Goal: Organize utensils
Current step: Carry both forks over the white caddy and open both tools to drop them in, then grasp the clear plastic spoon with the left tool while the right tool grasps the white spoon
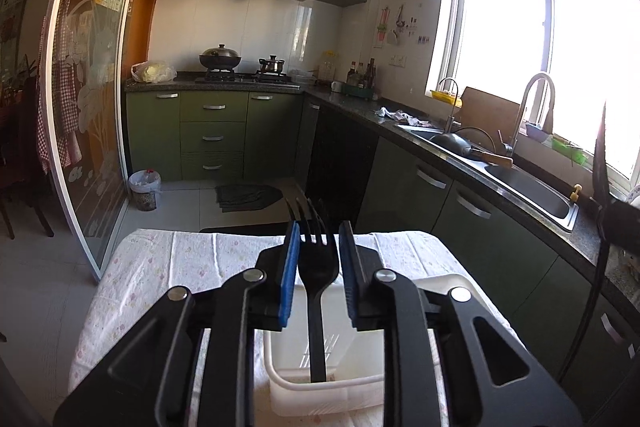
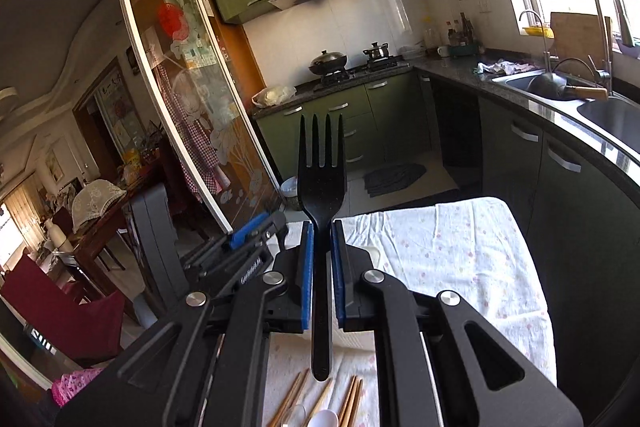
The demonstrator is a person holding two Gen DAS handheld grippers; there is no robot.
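My left hand-held gripper [image 1: 319,269] stands released around a black fork [image 1: 318,267] upright over the white bin [image 1: 320,393]; my right hand-held gripper [image 2: 320,267] clenches another fork [image 2: 322,183], tines up.

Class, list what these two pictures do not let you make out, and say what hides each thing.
1. Left wrist view: the floor of the basket is hidden by the left tool. It is unclear whether its pads press the fork.
2. Right wrist view: the chopsticks and the spoon are cut off by the bottom edge and partly covered by the right tool.
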